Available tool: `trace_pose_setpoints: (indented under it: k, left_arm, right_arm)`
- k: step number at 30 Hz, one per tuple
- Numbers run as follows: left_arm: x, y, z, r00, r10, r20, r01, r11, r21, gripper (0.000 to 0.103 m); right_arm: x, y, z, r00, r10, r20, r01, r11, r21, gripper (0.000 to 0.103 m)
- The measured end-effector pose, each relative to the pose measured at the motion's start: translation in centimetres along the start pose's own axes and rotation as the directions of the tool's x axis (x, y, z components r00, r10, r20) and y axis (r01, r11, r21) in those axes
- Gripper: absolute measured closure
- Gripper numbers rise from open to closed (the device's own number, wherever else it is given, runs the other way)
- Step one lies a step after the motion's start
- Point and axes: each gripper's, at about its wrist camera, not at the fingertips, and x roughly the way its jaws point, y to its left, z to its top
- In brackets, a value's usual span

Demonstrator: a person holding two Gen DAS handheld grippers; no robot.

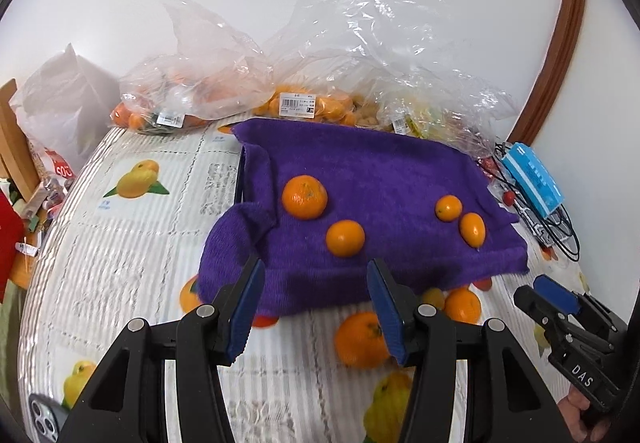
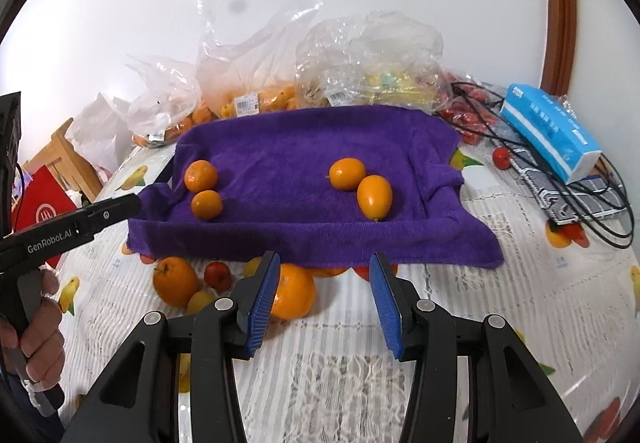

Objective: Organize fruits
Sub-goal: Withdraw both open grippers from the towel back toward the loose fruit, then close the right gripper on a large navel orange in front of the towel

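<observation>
Purple towel (image 2: 304,179) lying on the table, four orange fruits sitting on it.

Both the left gripper (image 1: 316,307) and the right gripper (image 2: 324,303) are hovering with jaws apart and gripping nothing, while a large orange (image 2: 294,295) and smaller fruits are resting just beside the towel's near edge.

"GenRobot.AI" stands on the left tongs (image 2: 134,205); "DAS" on the right tongs (image 1: 560,297).

- Left gripper (image 1: 316,303): jaws parted with nothing between the blue pads, pointing down at a slant over the table's near edge.
- Right gripper (image 2: 324,301): jaws likewise parted and empty, same slant.
- A hand (image 2: 38,327) grips the left gripper's handle.
</observation>
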Motion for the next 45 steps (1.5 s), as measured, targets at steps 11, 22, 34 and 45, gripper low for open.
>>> trace_pose_setpoints:
  k: [11,22,34,45]
  left_arm:
    - [-2.0,0.4,-2.4,1.0,-0.012,0.001,0.012,1.0,0.0,0.052]
    - [-2.9,0.3,-3.4,0.999,0.019,0.029,-0.02,0.999,0.03,0.054]
    - [-2.4,0.7,-3.6,1.0,-0.01,-0.006,0.01,0.999,0.03,0.053]
    - [-1.3,1.5,-3.9,0.999,-0.031,-0.025,0.031,0.999,0.011,0.052]
  right_arm:
    - [-2.6,-0.1,-1.3,0.999,-0.034,0.013,0.033,0.998,0.05,0.056]
    - [-3.2,1.6,-2.2,0.999,-0.03,-0.014,0.03,0.999,-0.02,0.057]
    - [-2.7,1.7,-2.5,1.0,-0.008,-0.018,0.008,1.0,-0.014,0.062]
    - [-1.5,1.4,-2.7,0.999,-0.004,-0.039,0.004,1.0,-0.001,0.065]
